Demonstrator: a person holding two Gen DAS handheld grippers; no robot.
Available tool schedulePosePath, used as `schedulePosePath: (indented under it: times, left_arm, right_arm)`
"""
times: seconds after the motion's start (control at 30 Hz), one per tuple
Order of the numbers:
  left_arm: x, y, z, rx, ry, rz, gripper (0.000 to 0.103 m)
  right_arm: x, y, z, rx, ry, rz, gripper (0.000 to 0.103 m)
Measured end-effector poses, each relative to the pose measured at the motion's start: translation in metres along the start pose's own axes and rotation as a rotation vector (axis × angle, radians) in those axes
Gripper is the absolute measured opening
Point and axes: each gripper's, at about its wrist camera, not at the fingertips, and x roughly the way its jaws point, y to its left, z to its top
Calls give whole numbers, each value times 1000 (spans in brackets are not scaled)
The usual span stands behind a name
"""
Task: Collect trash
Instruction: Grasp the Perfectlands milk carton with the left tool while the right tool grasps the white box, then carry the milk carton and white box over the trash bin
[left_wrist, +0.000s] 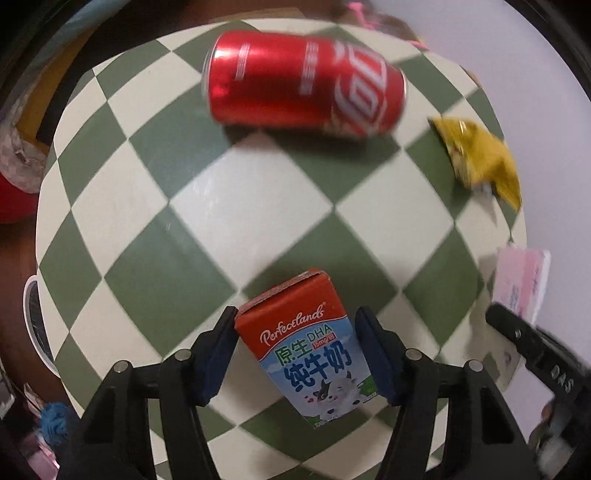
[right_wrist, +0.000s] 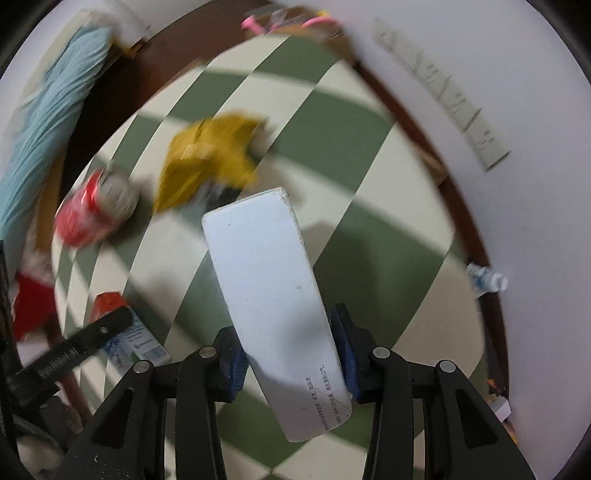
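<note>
Left gripper (left_wrist: 297, 354) points down over a green-and-cream checkered table (left_wrist: 207, 206), a milk carton (left_wrist: 306, 350) lying between its blue pads (left_wrist: 218, 354). The left pad sits right at the carton's edge, the right pad shows a thin gap, so the jaws bracket the carton without clearly pinching it; reads as open around it. Carton rests on the table near the camera-side edge. Beyond it a red can (left_wrist: 304, 83) lies on its side, blurred, and a crumpled yellow wrapper (left_wrist: 480, 158) sits to the can's right near the table rim. Right gripper (right_wrist: 291, 354) is clamped on a white box (right_wrist: 273, 295), both pads pressed to its long sides, box tilted and lifted clear of the table. In the right wrist view the wrapper (right_wrist: 210, 158) and can (right_wrist: 92, 210) lie beyond the box, the carton (right_wrist: 125, 332) at lower left under the left gripper's finger. A light blue cloth (right_wrist: 48, 122) lies off the table at far left.
</note>
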Motion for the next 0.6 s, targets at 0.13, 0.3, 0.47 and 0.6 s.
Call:
schedulePosePath:
  times: [0.13,0.3,0.47,0.6]
  left_arm:
    - [14,2,-9,-29,30,-20,63]
    - [13,7,-37,-109,19,-27,62]
    - [12,-3,-54,-96,-52,-3,54]
    - [5,-10,-59,-66,-97,23,49]
  right_arm:
    - [3,16,-11,-71,6,-39,44]
    - [-2,24,-12,-113,-11,-84,52]
    - [-16,26,-10,-153,-40,-84,51]
    - [-9,31,-12,-182,-28,-69,41]
